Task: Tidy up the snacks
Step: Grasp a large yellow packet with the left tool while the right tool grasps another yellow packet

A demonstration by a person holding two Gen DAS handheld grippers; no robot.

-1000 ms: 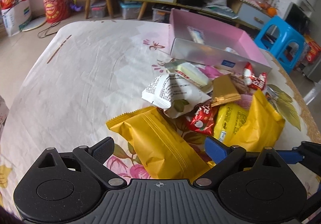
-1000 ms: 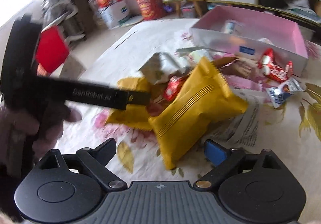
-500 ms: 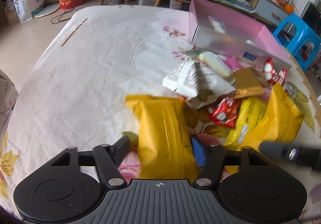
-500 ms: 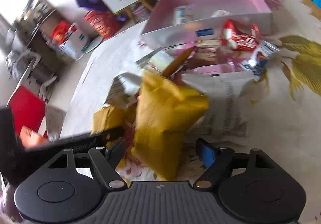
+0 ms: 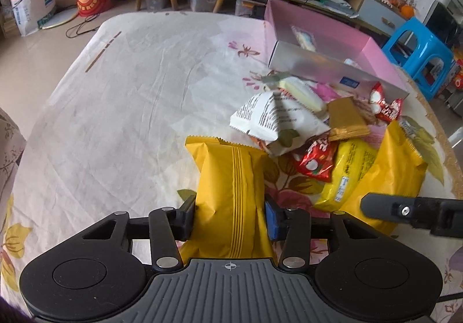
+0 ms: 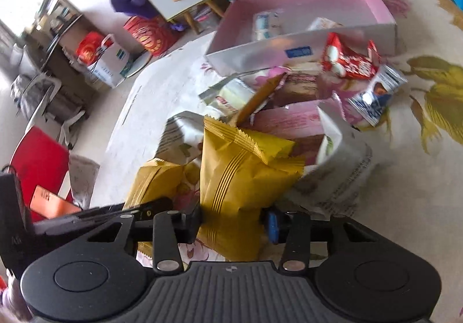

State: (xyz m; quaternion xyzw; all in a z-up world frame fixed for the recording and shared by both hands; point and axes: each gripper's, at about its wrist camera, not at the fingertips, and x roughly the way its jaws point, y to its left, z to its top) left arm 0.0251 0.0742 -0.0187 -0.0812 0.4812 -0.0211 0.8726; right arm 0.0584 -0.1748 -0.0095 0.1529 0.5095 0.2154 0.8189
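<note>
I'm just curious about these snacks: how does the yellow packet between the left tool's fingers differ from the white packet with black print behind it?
The yellow packet is plain, with only raised lines down its middle; the white packet is covered in small black print. The yellow packet sits between the closing fingers of the left tool; the white one lies untouched. The yellow packet rests on the cloth, while the white one sits on top of the snack pile. Both are puffy sealed packets with zigzag ends.
</note>
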